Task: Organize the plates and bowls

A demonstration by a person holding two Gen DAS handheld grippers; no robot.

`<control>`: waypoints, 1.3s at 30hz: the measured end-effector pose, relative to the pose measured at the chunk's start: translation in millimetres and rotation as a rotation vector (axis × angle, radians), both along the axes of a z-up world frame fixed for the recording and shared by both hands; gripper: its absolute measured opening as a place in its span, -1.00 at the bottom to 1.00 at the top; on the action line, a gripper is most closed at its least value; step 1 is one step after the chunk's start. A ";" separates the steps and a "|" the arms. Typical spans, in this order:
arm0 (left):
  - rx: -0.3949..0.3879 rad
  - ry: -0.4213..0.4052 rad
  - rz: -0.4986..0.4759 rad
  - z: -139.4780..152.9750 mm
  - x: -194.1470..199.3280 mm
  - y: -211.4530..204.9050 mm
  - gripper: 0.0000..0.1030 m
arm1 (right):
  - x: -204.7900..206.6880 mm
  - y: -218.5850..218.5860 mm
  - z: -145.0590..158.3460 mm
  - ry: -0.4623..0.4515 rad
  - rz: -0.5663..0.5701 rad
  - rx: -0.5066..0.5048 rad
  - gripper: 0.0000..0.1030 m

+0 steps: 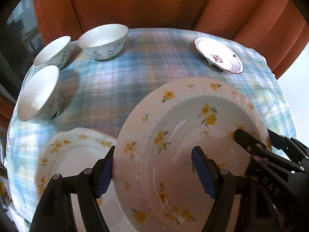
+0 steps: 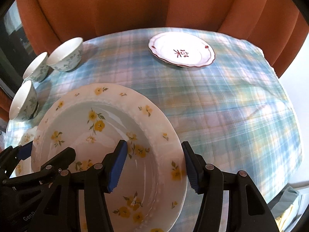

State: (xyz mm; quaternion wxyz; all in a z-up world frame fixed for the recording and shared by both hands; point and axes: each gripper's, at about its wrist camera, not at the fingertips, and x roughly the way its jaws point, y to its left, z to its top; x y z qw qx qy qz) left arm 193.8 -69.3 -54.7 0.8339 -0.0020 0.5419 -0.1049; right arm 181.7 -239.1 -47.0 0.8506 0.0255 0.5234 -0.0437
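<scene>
White round ceramic plate [image 1: 183, 135] showing yellow flowers; blue plaid cloth [image 2: 231, 106] covering counter; small scalloped white plate [image 2: 181, 52] wearing red characters.

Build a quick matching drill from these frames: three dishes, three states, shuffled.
Things:
1. Lifted yellow-flowered white ceramic plate
2. Second yellow-flowered white plate
3. Red-rimmed scalloped white plate with red characters

States:
A. Lying on the plaid cloth, partly under the lifted plate
B. Alone at the far side
C. Gripped at opposite rims by both claws

Pairs: 1-C, 2-A, 3-B

Second floral plate [image 1: 77, 154] — mostly hidden under the lifted plate [image 1: 183, 135], near edge cut off
</scene>
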 end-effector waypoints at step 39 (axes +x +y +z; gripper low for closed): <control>-0.068 0.098 0.120 -43.4 -43.7 144.8 0.48 | -20.9 160.2 -19.4 0.093 0.128 -0.066 0.17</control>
